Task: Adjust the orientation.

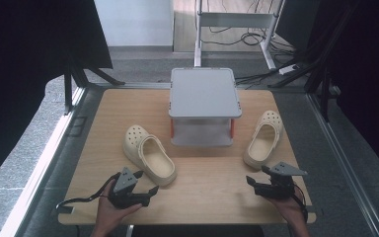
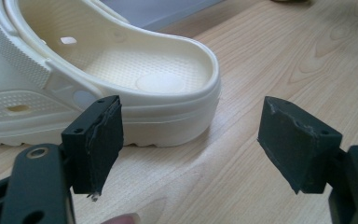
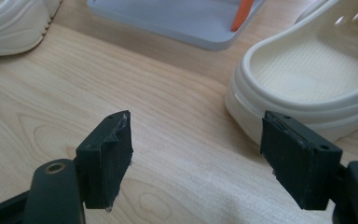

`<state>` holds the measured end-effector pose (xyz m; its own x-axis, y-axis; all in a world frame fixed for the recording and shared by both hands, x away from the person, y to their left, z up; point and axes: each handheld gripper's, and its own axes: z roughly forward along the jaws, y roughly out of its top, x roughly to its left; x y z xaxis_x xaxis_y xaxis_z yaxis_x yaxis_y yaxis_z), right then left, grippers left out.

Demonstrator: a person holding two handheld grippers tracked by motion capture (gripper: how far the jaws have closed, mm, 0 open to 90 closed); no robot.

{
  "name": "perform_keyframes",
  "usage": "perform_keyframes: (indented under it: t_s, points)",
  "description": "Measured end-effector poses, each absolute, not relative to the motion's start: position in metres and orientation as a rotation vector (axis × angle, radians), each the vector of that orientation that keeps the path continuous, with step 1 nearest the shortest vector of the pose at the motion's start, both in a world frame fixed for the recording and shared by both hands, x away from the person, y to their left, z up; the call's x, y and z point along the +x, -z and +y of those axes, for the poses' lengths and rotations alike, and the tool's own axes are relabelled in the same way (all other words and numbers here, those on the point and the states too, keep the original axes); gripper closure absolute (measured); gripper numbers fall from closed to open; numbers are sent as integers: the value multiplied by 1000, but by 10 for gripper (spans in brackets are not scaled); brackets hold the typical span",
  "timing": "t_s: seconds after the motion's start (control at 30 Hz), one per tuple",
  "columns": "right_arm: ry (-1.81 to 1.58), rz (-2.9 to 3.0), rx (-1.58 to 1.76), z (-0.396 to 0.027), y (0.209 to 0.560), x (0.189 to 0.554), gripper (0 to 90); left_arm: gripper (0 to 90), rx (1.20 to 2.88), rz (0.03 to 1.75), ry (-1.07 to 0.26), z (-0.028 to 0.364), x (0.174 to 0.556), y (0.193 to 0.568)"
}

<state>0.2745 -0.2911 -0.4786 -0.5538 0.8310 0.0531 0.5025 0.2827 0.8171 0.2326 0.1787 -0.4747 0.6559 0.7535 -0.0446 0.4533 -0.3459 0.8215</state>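
Observation:
Two cream clogs lie on the wooden table. The left clog rests left of centre, its heel toward me; the left gripper view has that heel just beyond my open jaws. My left gripper stands open near the heel, touching nothing. The right clog lies at the right side. Its heel sits ahead and to the right of my right gripper, which is open and empty.
A grey two-tier stand with orange posts sits at the table's far middle between the clogs; its base appears in the right gripper view. Dark curtains hang on both sides, and cables and a frame lie on the floor beyond.

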Motion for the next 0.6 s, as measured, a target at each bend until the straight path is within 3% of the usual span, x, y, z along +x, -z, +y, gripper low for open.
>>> perform_keyframes:
  t_s: [0.6]
  points:
    - [-1160, 2322, 1091, -282, 459, 294, 337, 229, 2013, 922, -438, 181, 231, 472]
